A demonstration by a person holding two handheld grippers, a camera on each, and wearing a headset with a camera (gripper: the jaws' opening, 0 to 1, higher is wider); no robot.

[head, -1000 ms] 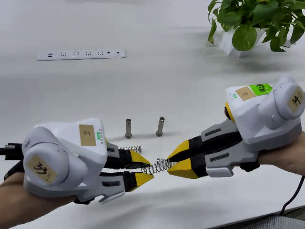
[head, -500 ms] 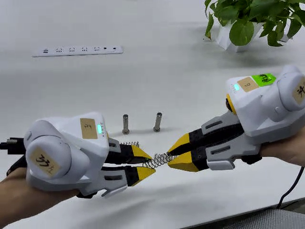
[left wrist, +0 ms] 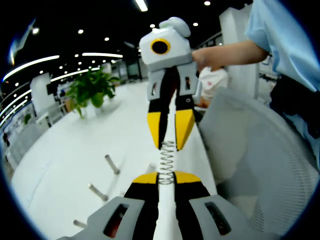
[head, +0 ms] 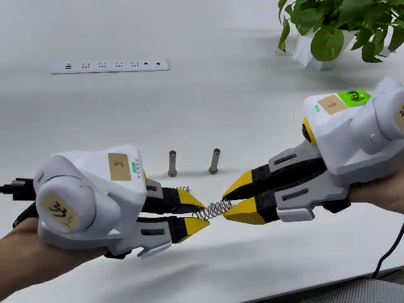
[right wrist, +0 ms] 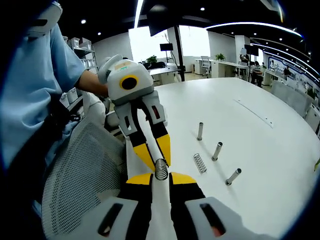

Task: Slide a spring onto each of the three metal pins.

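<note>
**Item: coil spring, gripped at both ends**

Spring (head: 212,209): bare metal coil, raised off the white table (head: 240,107). It lies roughly level and spans the gap between the two grippers.

Left gripper (head: 199,213): black jaws with yellow tips, clamped on one end of the spring.

Right gripper (head: 226,207): same pattern, jaws pinched on the other end. Its tips point at the left gripper's tips (a few exposed coils keep the two pairs apart).

Second spring (right wrist: 200,163): lies loose on the table just beside the pins. In the head view it peeks out behind the left gripper's upper jaw.

Pins (right wrist: 217,150): three short metal cylinders in a row on the table, all bare. In the head view two of them stand upright just beyond the grippers. Whether the third stands upright cannot be told from the fisheye views.

Power strip (head: 110,65): white, lying flat on the far side of the table, well apart from the work.

Potted plant (head: 334,25): green leaves in a white pot, at the far right corner.

Mesh chair (right wrist: 85,170): pale, near the table edge beside the person's light-blue sleeve (right wrist: 40,75).
</note>
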